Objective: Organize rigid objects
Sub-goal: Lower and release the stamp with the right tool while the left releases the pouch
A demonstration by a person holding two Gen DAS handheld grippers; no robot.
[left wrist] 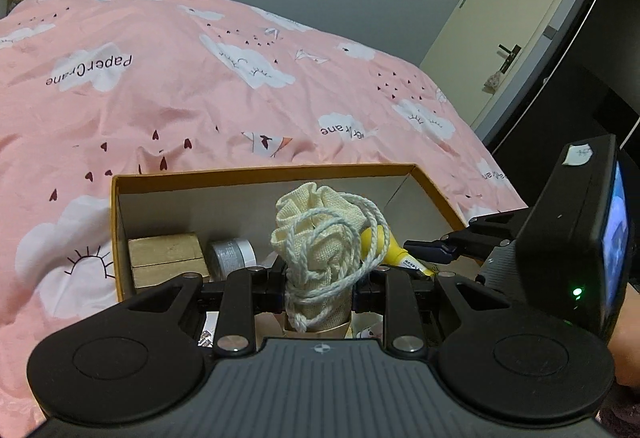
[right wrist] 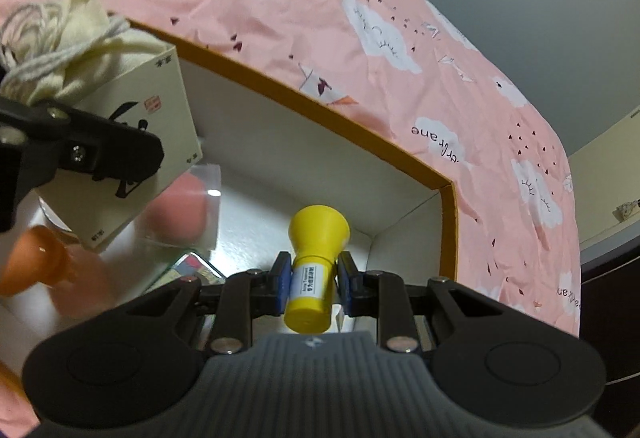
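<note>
Bed (left wrist: 160,110), pink cotton cover printed with white clouds: carried everything else; filled the upper half of both views.

Open cardboard box (left wrist: 264,171), orange rim, white inside: sat on the bed, at 6 o'clock of the left wrist view. Held a pale wooden block (left wrist: 166,256) at 9 o'clock of its floor, a small grey-labelled jar (left wrist: 234,254) just beside that, and a cream printed carton (right wrist: 148,126), seen at 9 o'clock in the right view.

Cream drawstring cloth pouch (left wrist: 320,234), wound with white cord: clamped upright in the left tongs (left wrist: 320,290), above the box's middle.

Yellow plastic funnel-headed bottle (right wrist: 316,262), white label: pinched by its body in the right tongs (right wrist: 312,278), head pointing toward the box's bare corner at 3 o'clock.

Step in hand, by judgement: both items carried over the box for stowing. Next move likely calls for lowering each onto free floor, the bottle into the empty corner, clear of the carton, before the tongs let go.
</note>
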